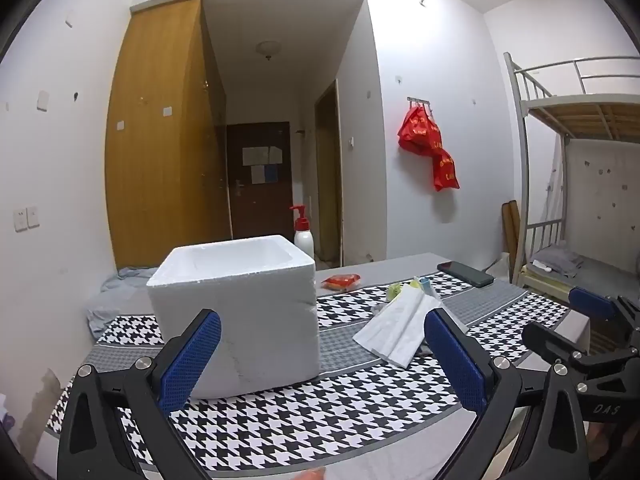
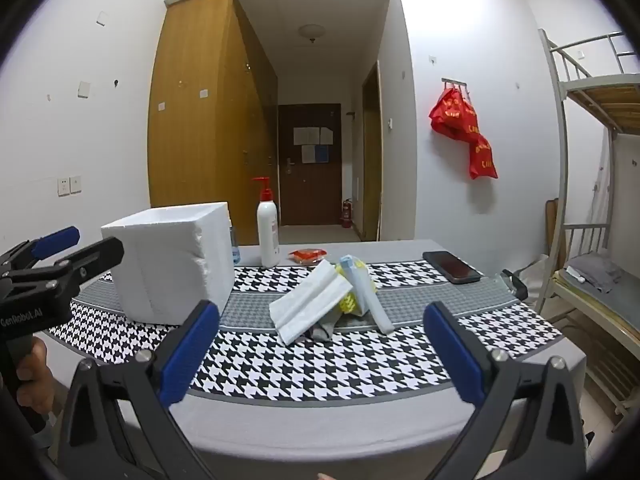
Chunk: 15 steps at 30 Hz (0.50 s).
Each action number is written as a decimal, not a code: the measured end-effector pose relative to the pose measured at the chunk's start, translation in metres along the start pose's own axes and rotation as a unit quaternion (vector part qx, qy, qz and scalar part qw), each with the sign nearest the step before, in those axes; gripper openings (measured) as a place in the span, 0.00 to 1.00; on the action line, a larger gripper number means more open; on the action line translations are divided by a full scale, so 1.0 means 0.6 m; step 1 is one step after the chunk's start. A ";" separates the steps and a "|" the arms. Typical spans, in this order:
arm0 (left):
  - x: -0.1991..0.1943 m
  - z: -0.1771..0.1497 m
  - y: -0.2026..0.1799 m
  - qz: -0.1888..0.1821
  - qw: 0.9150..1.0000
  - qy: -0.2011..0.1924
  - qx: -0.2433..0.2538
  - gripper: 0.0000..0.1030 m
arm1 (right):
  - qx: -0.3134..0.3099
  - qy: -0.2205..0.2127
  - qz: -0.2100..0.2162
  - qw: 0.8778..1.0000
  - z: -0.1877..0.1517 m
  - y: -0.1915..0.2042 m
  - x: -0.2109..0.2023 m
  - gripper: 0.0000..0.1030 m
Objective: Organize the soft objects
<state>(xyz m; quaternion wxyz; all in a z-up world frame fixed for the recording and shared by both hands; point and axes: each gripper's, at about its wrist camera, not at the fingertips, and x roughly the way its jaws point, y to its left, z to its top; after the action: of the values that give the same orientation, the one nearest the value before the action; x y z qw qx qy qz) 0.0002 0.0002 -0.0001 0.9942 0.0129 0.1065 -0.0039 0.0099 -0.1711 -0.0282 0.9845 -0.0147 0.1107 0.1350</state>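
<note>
A white foam box (image 1: 236, 312) stands open-topped on the left of the houndstooth table cloth (image 2: 304, 372). To its right lies a small pile: a folded white cloth (image 2: 308, 304), a light-blue pack (image 2: 364, 292), something yellow (image 2: 349, 303) and a grey piece (image 2: 324, 330) underneath. My left gripper (image 1: 324, 360) hovers open just in front of the box, nothing between its blue pads. My right gripper (image 2: 320, 356) is open too, short of the pile and facing it. Each gripper shows at the edge of the other's view: the right gripper (image 1: 568, 320) and the left gripper (image 2: 78, 248).
A red packet (image 2: 308, 256), a white pump bottle (image 2: 268, 232) and a black phone (image 2: 452, 266) lie toward the table's far edge. A metal bunk bed (image 2: 592, 160) stands to the right. Red bags (image 2: 464, 132) hang on the wall.
</note>
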 end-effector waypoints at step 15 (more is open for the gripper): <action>-0.008 0.003 0.000 0.025 1.000 -0.019 -0.001 0.99 | 0.001 0.000 -0.001 1.000 0.005 0.001 0.001 1.00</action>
<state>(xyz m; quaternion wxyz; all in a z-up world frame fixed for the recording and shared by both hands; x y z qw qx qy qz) -0.0041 0.0003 0.0026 0.9959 0.0141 0.0872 0.0207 0.0109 -0.1701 -0.0252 0.9846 -0.0143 0.1109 0.1344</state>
